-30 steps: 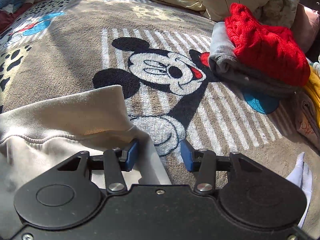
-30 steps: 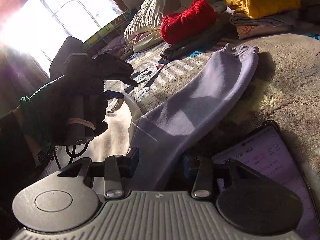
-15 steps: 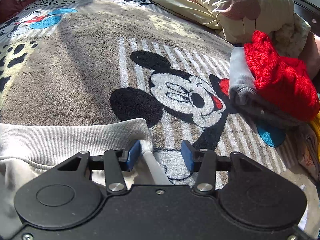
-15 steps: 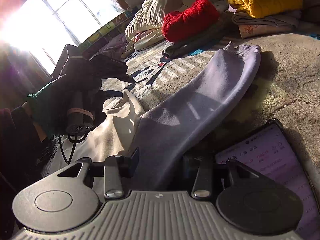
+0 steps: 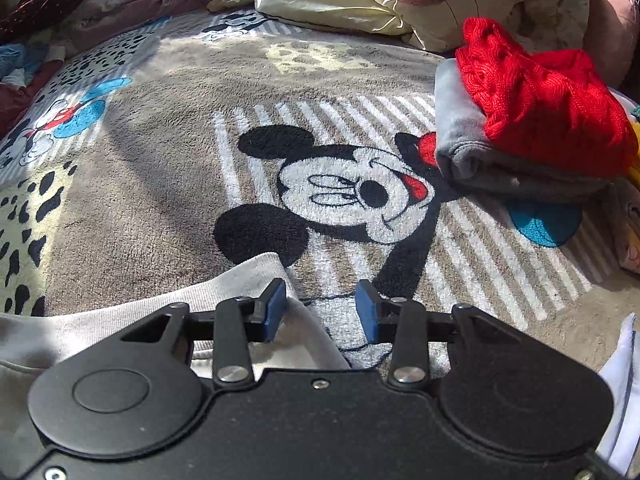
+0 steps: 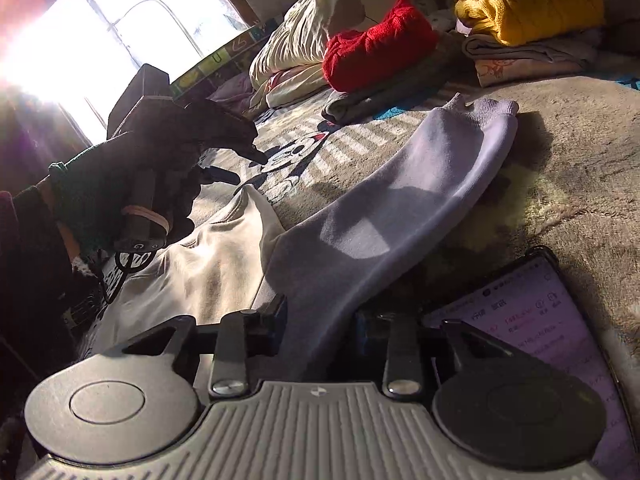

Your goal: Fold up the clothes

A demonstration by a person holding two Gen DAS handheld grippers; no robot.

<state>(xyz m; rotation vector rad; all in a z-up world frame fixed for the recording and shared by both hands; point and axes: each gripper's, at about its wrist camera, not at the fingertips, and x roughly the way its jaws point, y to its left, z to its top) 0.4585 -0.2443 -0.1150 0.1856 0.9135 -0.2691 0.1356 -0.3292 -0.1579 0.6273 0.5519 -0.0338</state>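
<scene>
bare blanket is stretching ahead of the sweatshirt hem. left gripper is gaping empty over its corner; right gripper is straddling the sleeve, jaws apart.

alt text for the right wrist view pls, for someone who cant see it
The right tool sits open around a pale lilac sleeve stretched across a Mickey Mouse blanket, beside a cream sweatshirt. A gloved hand holds the left tool at left; folded red and yellow knits sit behind.

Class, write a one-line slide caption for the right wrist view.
Right gripper open around a lilac sleeve stretched across the blanket, phone alongside.
</scene>
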